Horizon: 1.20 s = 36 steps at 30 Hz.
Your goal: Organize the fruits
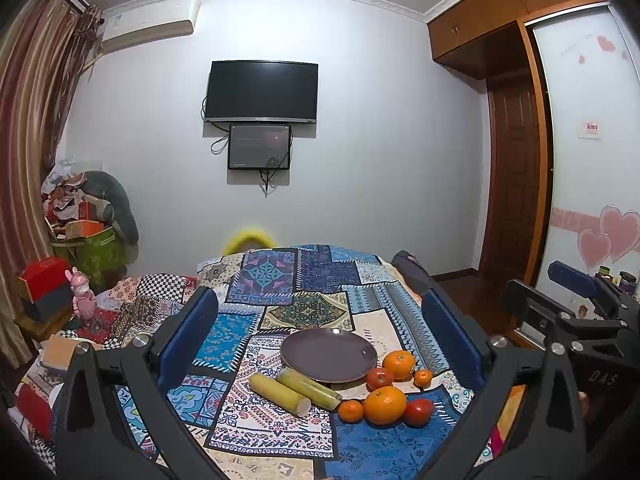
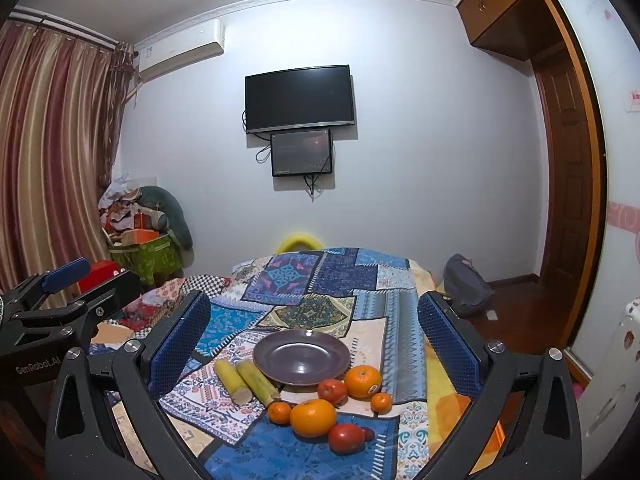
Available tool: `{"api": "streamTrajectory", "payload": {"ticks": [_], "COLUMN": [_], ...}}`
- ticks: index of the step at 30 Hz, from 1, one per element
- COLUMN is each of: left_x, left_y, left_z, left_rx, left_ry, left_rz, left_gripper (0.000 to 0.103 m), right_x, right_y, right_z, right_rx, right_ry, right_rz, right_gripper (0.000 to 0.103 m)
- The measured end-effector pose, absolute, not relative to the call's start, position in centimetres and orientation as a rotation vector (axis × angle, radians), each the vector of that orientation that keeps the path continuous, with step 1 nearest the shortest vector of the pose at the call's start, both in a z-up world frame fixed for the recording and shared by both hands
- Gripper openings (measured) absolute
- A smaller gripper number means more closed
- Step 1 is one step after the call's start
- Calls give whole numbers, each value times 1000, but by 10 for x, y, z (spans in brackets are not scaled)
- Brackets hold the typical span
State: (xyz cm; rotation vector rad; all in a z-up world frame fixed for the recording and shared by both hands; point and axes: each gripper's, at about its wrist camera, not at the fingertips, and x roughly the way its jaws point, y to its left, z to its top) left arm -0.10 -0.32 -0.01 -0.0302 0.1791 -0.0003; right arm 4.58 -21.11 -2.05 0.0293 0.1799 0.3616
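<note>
A round, glossy purple plate [image 2: 300,356] lies empty on the patchwork-printed bedspread [image 2: 320,280], with two ridged yellow-green sugarcane pieces [image 2: 248,380] just left of it. Smooth red tomatoes [image 2: 346,437] and dimpled oranges [image 2: 313,417] cluster just in front. Both the left gripper [image 1: 320,332] and right gripper [image 2: 314,336] hover with blue-padded jaws wide apart, holding nothing.

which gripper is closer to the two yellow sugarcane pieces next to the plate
Left, though only slightly. The sugarcane pieces lie just ahead of the open left gripper, a little left of its centre. The open right gripper sits further right, so they lie toward its left finger.
</note>
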Motion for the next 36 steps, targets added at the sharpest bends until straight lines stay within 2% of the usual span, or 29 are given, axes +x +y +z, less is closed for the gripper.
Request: {"api": "streamTrajectory", "payload": {"ticks": [36], "left_x": [-2], "left_y": [-1], "left_z": [2], "left_rx": [-40], "left_ry": [174], "left_rz": [2], "left_gripper": [103], "right_x": [46], "right_y": [-211], "right_z": [-18], "right_rx": [36], "right_ry": [177], "right_rz": [368], "right_gripper": [103]}}
